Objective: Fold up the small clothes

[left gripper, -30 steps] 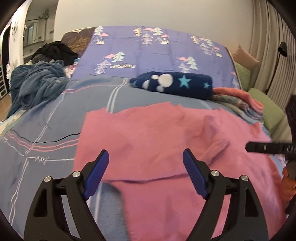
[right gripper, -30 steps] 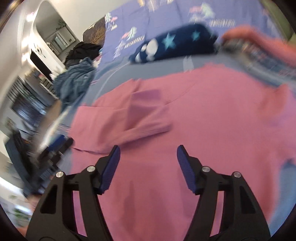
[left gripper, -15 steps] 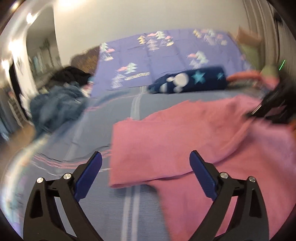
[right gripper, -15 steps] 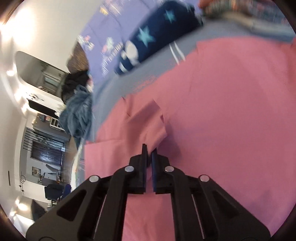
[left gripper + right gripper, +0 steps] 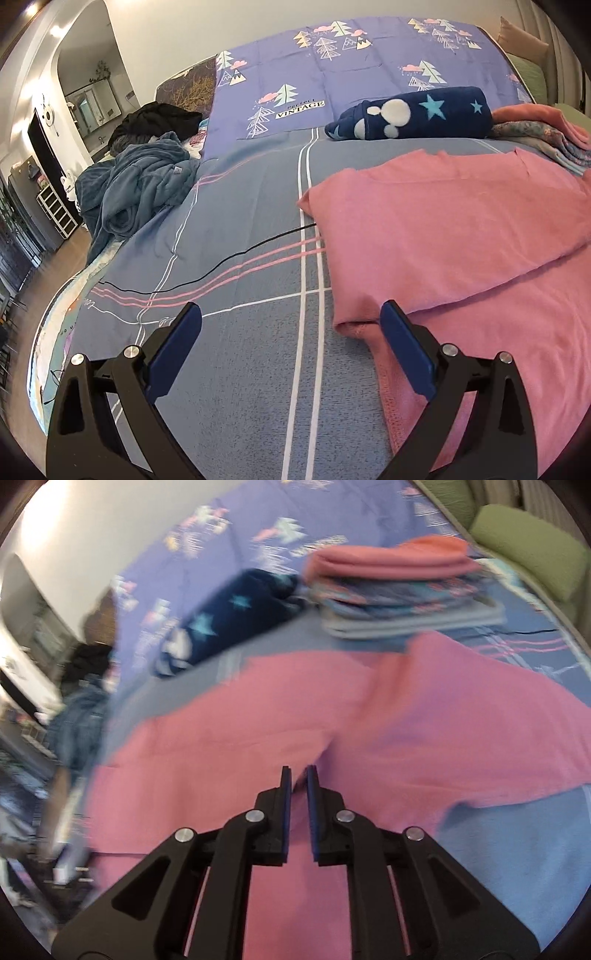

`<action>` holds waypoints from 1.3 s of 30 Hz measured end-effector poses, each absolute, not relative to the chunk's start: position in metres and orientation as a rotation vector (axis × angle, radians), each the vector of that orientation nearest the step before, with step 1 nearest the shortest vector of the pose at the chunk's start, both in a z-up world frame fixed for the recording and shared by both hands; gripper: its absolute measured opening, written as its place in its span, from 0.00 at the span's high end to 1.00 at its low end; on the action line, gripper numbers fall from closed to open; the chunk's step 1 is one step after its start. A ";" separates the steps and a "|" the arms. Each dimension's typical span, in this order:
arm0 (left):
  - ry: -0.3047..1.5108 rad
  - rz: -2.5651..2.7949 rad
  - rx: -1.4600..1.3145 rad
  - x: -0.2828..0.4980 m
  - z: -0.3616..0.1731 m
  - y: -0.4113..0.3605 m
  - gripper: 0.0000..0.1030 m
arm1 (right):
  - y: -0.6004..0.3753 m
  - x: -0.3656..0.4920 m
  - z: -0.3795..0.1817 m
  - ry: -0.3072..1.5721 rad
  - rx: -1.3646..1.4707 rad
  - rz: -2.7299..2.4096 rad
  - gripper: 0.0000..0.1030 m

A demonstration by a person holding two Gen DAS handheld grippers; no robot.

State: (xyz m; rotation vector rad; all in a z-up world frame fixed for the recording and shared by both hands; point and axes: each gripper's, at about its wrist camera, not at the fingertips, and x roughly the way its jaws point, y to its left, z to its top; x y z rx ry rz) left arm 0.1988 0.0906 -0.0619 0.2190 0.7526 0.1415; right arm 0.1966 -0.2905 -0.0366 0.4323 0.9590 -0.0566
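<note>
The pink garment (image 5: 461,229) is spread flat on the striped bed sheet (image 5: 240,369), near the front edge of the bed. In the left wrist view one side of it is already laid over the body, with a slanting edge across the lower layer. A first fold is therefore judged done and the second to be in hand.

The right gripper (image 5: 297,775) is held low over the middle of the garment, where a raised crease runs up to its tips. Its jaws have just been opening a little and stand at a narrow slit. Whether cloth is pinched in that slit cannot be told, since the view is blurred.

The left gripper (image 5: 290,310) is held beside the folded corner. Its jaws have just been opening and are spread wide. Only bare sheet lies between them, and the right-hand pad is just beside the pink edge without gripping it.

Beyond the garment lie a rolled navy star blanket (image 5: 413,112) and a stack of folded clothes (image 5: 399,590); a blue-grey heap (image 5: 140,184) lies well apart.

Next, the near corner probably needs to be taken by the left gripper and a matching point by the right, both layers being caught, so that the hem is carried evenly.
</note>
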 end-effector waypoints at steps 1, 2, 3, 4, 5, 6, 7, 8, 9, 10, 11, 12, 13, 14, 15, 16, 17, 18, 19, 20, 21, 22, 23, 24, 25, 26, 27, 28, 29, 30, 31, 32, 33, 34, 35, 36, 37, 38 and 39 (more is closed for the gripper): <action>0.752 0.136 0.214 0.198 -0.062 0.091 0.05 | -0.295 0.197 -0.044 0.972 0.433 -0.079 0.90; 0.751 0.126 0.204 0.198 -0.061 0.093 0.05 | -0.298 0.196 -0.048 0.983 0.451 -0.086 0.90; 0.751 0.117 0.192 0.198 -0.060 0.094 0.05 | -0.305 0.193 -0.051 0.994 0.486 -0.079 0.90; 0.750 0.109 0.178 0.197 -0.059 0.096 0.05 | -0.311 0.189 -0.053 1.003 0.520 -0.065 0.89; 0.746 0.098 0.155 0.197 -0.058 0.100 0.05 | -0.312 0.189 -0.053 1.010 0.546 -0.047 0.84; 0.740 0.089 0.129 0.197 -0.056 0.103 0.05 | -0.309 0.189 -0.053 1.010 0.554 -0.036 0.76; 0.733 0.077 0.095 0.197 -0.054 0.107 0.05 | -0.309 0.188 -0.051 1.005 0.558 -0.022 0.69; 0.728 0.067 0.067 0.197 -0.052 0.111 0.05 | -0.308 0.188 -0.049 0.996 0.562 -0.002 0.55; 0.723 0.056 0.030 0.197 -0.051 0.115 0.05 | -0.306 0.187 -0.047 0.990 0.568 0.015 0.51; 0.720 0.050 0.006 0.197 -0.051 0.119 0.05 | -0.306 0.187 -0.045 0.988 0.578 0.033 0.51; 0.716 0.041 -0.028 0.197 -0.051 0.123 0.06 | -0.304 0.187 -0.045 0.993 0.596 0.055 0.49; 0.716 0.034 -0.053 0.198 -0.051 0.126 0.06 | -0.302 0.190 -0.045 1.001 0.615 0.075 0.43; 0.718 0.031 -0.075 0.199 -0.052 0.129 0.07 | -0.300 0.193 -0.046 1.011 0.642 0.099 0.42; 0.726 0.030 -0.100 0.201 -0.054 0.132 0.11 | -0.297 0.199 -0.049 1.026 0.671 0.130 0.41; 0.735 0.031 -0.115 0.202 -0.055 0.134 0.12 | -0.293 0.203 -0.051 1.034 0.682 0.148 0.41; 0.749 0.035 -0.134 0.204 -0.058 0.136 0.12 | -0.290 0.206 -0.052 1.036 0.679 0.161 0.41; 0.759 0.038 -0.142 0.206 -0.061 0.136 0.13 | -0.288 0.211 -0.051 1.034 0.665 0.162 0.41; 0.766 0.040 -0.144 0.207 -0.062 0.136 0.13 | -0.286 0.212 -0.051 1.029 0.663 0.162 0.41; 0.769 0.038 -0.148 0.207 -0.063 0.136 0.13 | -0.285 0.214 -0.050 1.022 0.670 0.167 0.41; 0.769 0.035 -0.151 0.207 -0.063 0.137 0.12 | -0.283 0.214 -0.048 1.015 0.677 0.179 0.48; 0.767 0.033 -0.154 0.207 -0.063 0.137 0.13 | -0.280 0.214 -0.045 1.010 0.665 0.178 0.72; 0.763 0.030 -0.156 0.206 -0.063 0.137 0.13 | -0.277 0.213 -0.040 1.006 0.625 0.159 0.86; 0.756 0.027 -0.157 0.206 -0.062 0.137 0.13 | -0.275 0.212 -0.036 1.007 0.573 0.121 0.95; 0.752 0.026 -0.157 0.205 -0.062 0.137 0.13 | -0.277 0.209 -0.031 0.998 0.537 0.072 0.95; 0.749 0.027 -0.157 0.205 -0.061 0.138 0.13 | -0.281 0.206 -0.029 0.989 0.524 0.043 0.95; 0.748 0.030 -0.158 0.205 -0.061 0.138 0.13 | -0.287 0.201 -0.027 0.986 0.512 0.000 0.95; 0.751 0.034 -0.161 0.205 -0.062 0.139 0.13 | -0.295 0.198 -0.028 0.998 0.486 -0.070 0.93; 0.754 0.039 -0.163 0.205 -0.062 0.140 0.13 | -0.299 0.197 -0.029 1.007 0.471 -0.112 0.91; 0.763 0.049 -0.166 0.206 -0.064 0.141 0.13 | -0.307 0.195 -0.031 1.016 0.453 -0.171 0.90; 0.772 0.056 -0.172 0.207 -0.065 0.143 0.14 | -0.312 0.193 -0.031 1.014 0.452 -0.201 0.90; 0.780 0.058 -0.184 0.208 -0.066 0.145 0.16 | -0.316 0.190 -0.030 1.003 0.454 -0.224 0.90; 0.782 0.056 -0.196 0.208 -0.066 0.147 0.17 | -0.315 0.187 -0.023 0.971 0.442 -0.239 0.88; 0.780 0.047 -0.213 0.207 -0.066 0.149 0.19 | -0.309 0.187 -0.015 0.938 0.416 -0.237 0.78; 0.778 0.037 -0.224 0.207 -0.065 0.150 0.22 | -0.298 0.187 -0.004 0.897 0.374 -0.218 0.69; 0.776 0.009 -0.242 0.206 -0.064 0.151 0.26 | -0.278 0.192 0.008 0.854 0.308 -0.156 0.50; 0.775 -0.028 -0.261 0.205 -0.064 0.150 0.28 | -0.260 0.198 0.015 0.840 0.263 -0.090 0.42; 0.777 -0.056 -0.274 0.205 -0.064 0.150 0.31 | -0.238 0.206 0.021 0.843 0.217 0.006 0.42; 0.782 -0.080 -0.283 0.205 -0.064 0.147 0.35 | -0.202 0.221 0.026 0.866 0.167 0.142 0.42; 0.791 -0.106 -0.291 0.206 -0.066 0.145 0.37 | -0.183 0.229 0.027 0.882 0.144 0.202 0.42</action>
